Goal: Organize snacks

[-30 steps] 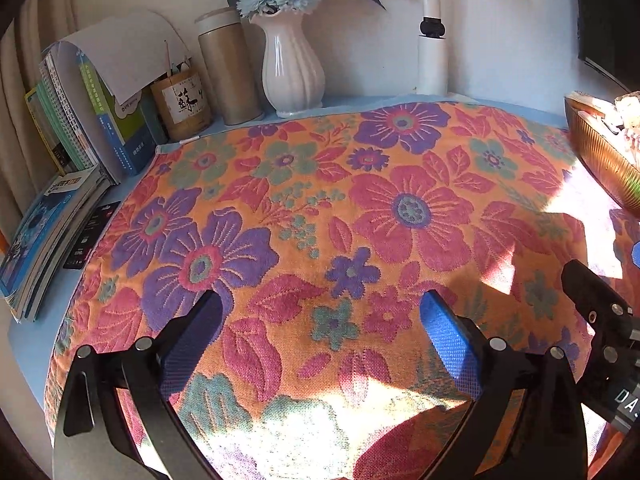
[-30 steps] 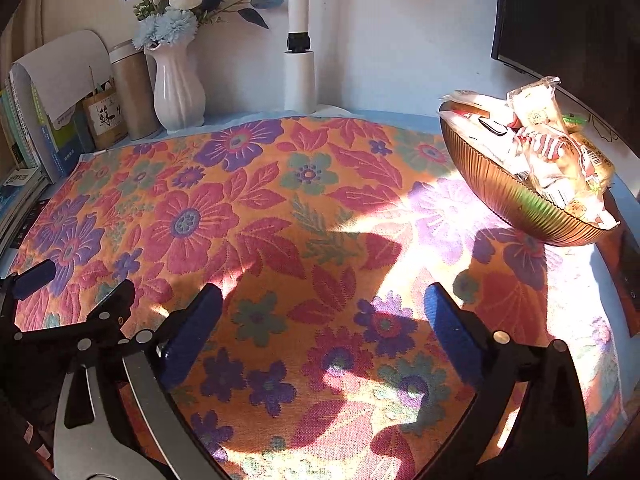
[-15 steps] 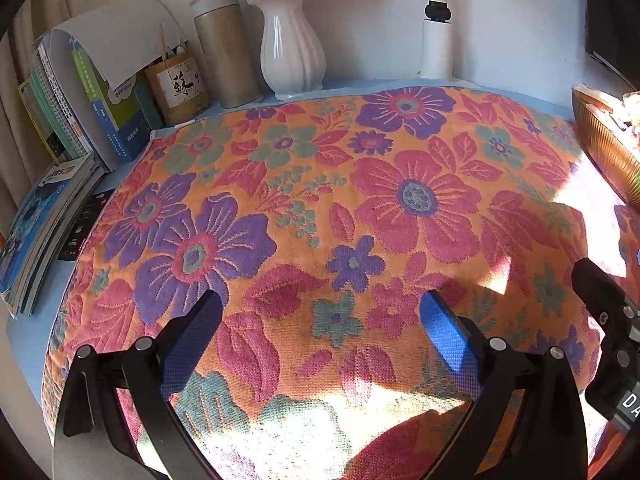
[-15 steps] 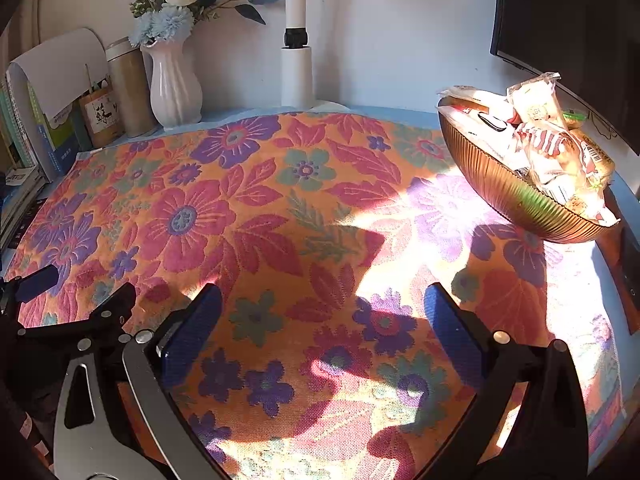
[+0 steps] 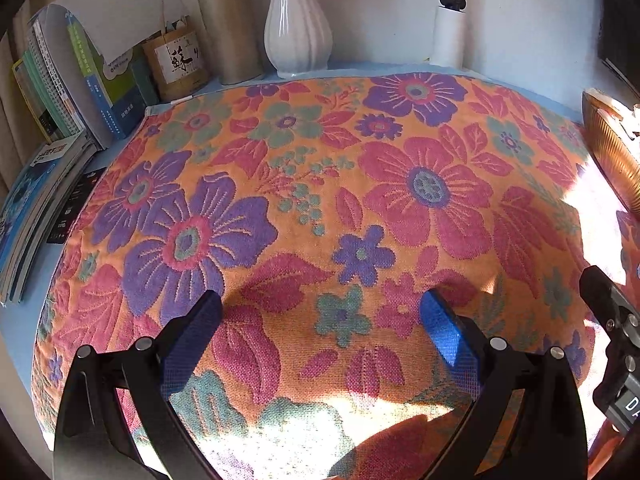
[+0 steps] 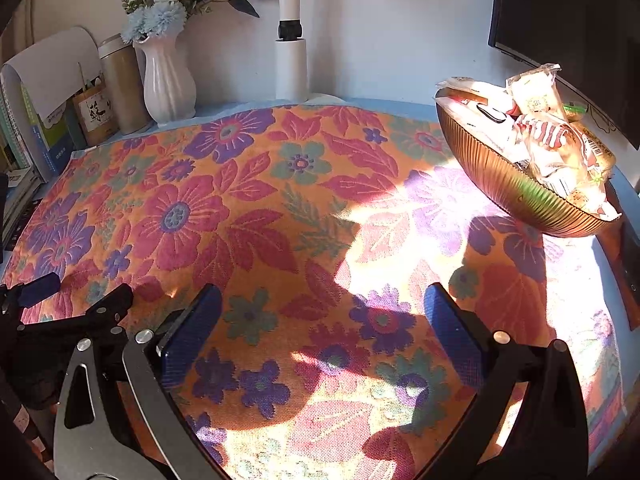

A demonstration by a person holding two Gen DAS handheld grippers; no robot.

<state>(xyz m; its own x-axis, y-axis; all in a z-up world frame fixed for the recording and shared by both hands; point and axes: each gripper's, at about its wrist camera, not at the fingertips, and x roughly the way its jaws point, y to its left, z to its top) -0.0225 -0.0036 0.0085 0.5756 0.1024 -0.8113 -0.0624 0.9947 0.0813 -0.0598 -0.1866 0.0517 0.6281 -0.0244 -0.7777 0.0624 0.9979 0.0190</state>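
Note:
A ribbed bronze bowl (image 6: 516, 186) sits at the right of the floral cloth, heaped with several wrapped snacks (image 6: 536, 128). Its rim also shows at the right edge of the left wrist view (image 5: 608, 148). My right gripper (image 6: 322, 320) is open and empty, low over the cloth, with the bowl ahead to its right. My left gripper (image 5: 320, 320) is open and empty over the cloth's middle-left part. The left gripper also appears at the left edge of the right wrist view (image 6: 60, 316). No loose snack lies on the cloth.
A white vase (image 5: 296, 32) with flowers, a tan flask (image 5: 228, 28), a pen pot (image 5: 176, 64) and standing books (image 5: 72, 84) line the back left. Stacked books (image 5: 28, 208) lie at the left. A white lamp post (image 6: 290, 48) stands at the back. A dark monitor (image 6: 568, 20) is behind the bowl.
Both grippers have moved forward a little toward the back of the table; the vase and books look nearer. Both stay open and empty.

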